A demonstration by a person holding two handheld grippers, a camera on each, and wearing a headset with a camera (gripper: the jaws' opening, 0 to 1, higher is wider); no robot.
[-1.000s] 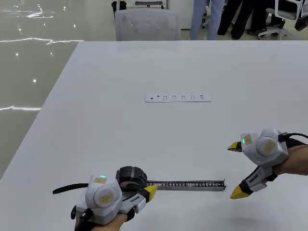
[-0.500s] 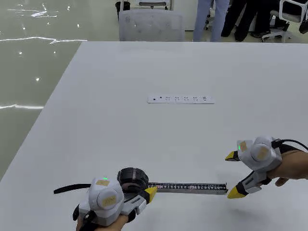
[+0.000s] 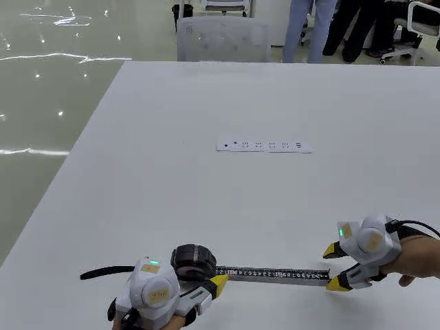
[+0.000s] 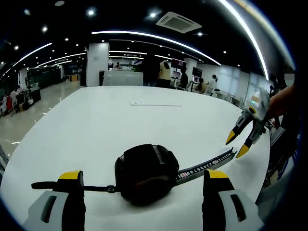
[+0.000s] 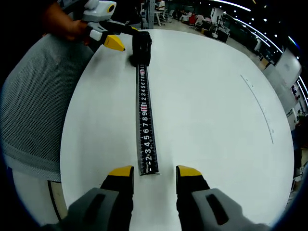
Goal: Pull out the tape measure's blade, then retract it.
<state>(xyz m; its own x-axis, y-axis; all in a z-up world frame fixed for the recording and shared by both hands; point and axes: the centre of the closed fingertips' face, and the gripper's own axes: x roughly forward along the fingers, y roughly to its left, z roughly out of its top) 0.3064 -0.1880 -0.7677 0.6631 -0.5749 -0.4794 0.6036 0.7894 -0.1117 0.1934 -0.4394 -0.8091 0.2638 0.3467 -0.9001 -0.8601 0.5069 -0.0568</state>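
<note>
Item, white table (image 3: 172, 172), contents along its near edge, listed left to right.

1. Strap (image 3: 104, 272), black, lying flat on the table. It runs from the near-left part of the table to the tape measure's case.
2. Left gripper (image 4: 143, 175), held in a hand at the near edge. Its yellow-tipped jaws are spread wide, one on each side of the case. The left gripper view shows a gap on both sides, so the jaws appear not to press the case, though contact lower down cannot be ruled out.
3. Tape measure (image 3: 193, 259), with a round black case, resting on the table close to the near edge between the left gripper's jaws.
4. Blade (image 3: 275, 275), drawn out of the case and lying flat, printed scale upward. It runs to the right, parallel to the near edge.
5. Power strip (image 3: 264, 146), white, flat at mid-table, well apart from the tape measure.
6. Right gripper (image 3: 332, 269), held in a hand near the near-right part of the table. Its jaws are parted. The blade's free end lies between the two yellow tips, closer to one of them, and is not clamped.

Beyond the far edge is a grey mesh chair (image 3: 223, 39).
</note>
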